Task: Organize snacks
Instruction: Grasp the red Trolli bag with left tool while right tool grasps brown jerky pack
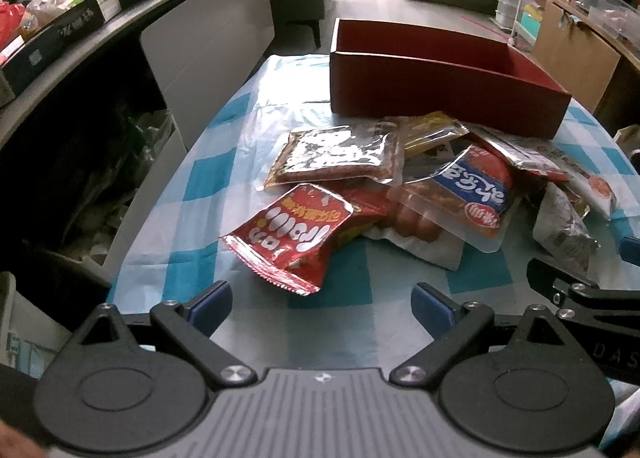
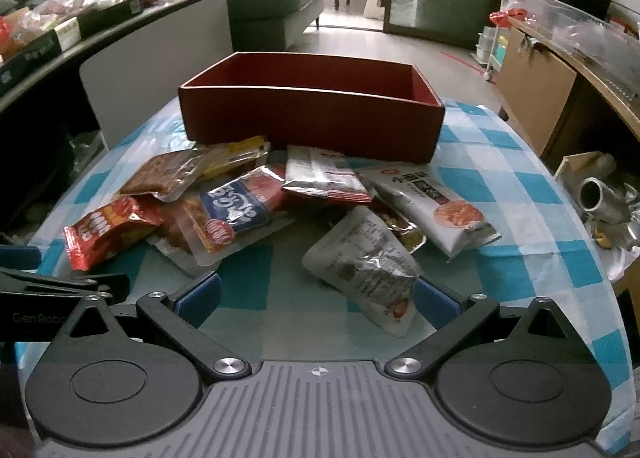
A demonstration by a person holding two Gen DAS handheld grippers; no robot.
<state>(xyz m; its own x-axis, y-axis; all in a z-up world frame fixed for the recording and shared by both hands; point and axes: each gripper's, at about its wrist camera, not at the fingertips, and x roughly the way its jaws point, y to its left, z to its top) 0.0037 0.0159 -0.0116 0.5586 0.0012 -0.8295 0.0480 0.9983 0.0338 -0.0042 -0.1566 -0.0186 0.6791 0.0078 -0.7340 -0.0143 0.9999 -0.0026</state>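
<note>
A pile of snack packets lies on the blue-and-white checked tablecloth (image 1: 208, 186) in front of an empty dark red box (image 1: 444, 98) (image 2: 312, 122). Nearest my left gripper (image 1: 322, 308) is a red packet with white lettering (image 1: 288, 238) (image 2: 108, 230); the gripper stands open just short of it, holding nothing. My right gripper (image 2: 318, 300) is open too, and a crumpled silver-white packet (image 2: 364, 262) (image 1: 564, 226) lies between its fingertips, its lower end by the right finger (image 2: 434, 304). A blue-labelled sausage pack (image 1: 472, 194) (image 2: 236, 214) sits mid-pile.
A long dark counter (image 1: 132, 14) loaded with bags and boxes runs along the left. A grey sofa (image 2: 280, 6) stands behind it. Wooden shelving (image 2: 560, 70) and metal parts (image 2: 600, 198) crowd the right side. The table edge curves away on both sides.
</note>
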